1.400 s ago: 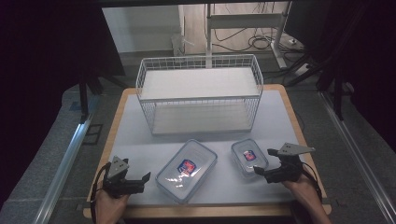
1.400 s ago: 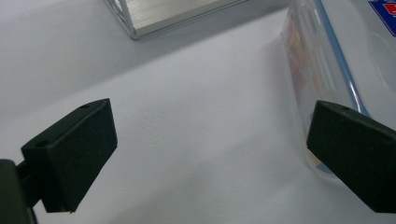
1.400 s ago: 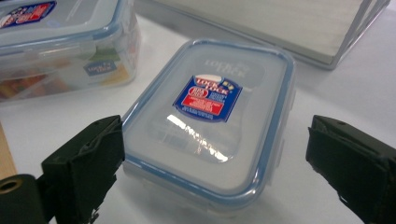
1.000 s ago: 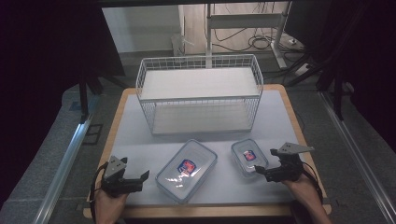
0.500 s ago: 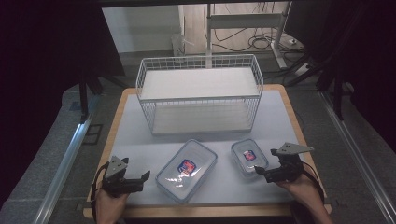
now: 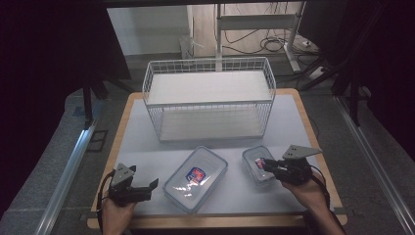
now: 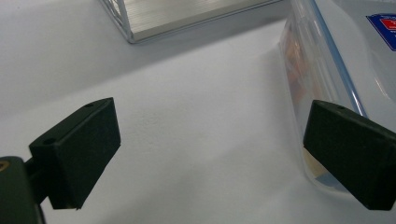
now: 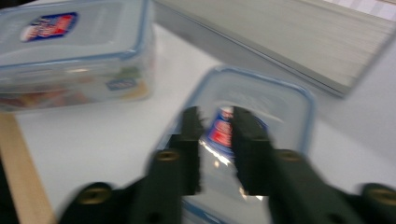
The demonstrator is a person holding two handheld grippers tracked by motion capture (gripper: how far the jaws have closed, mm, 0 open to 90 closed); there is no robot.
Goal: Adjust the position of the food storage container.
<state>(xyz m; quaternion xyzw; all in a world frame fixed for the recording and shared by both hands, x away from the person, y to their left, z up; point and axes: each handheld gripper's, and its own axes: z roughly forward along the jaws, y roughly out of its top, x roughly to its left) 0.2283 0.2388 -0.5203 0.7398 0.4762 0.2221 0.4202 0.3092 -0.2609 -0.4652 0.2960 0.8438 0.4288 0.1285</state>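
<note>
Black jaws of the left gripper stand wide apart at the table's near left edge, just beside the large clear lidded container. At the near right, the right gripper hovers over the small container, its jaws drawn narrow with only a slim gap, holding nothing. Farther back stands a white wire basket.

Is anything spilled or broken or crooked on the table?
Nothing is spilled or broken. The big container lies slanted compared with the table edge, while the wire basket sits straight. The small container is also a little turned. Both lids look closed.
</note>
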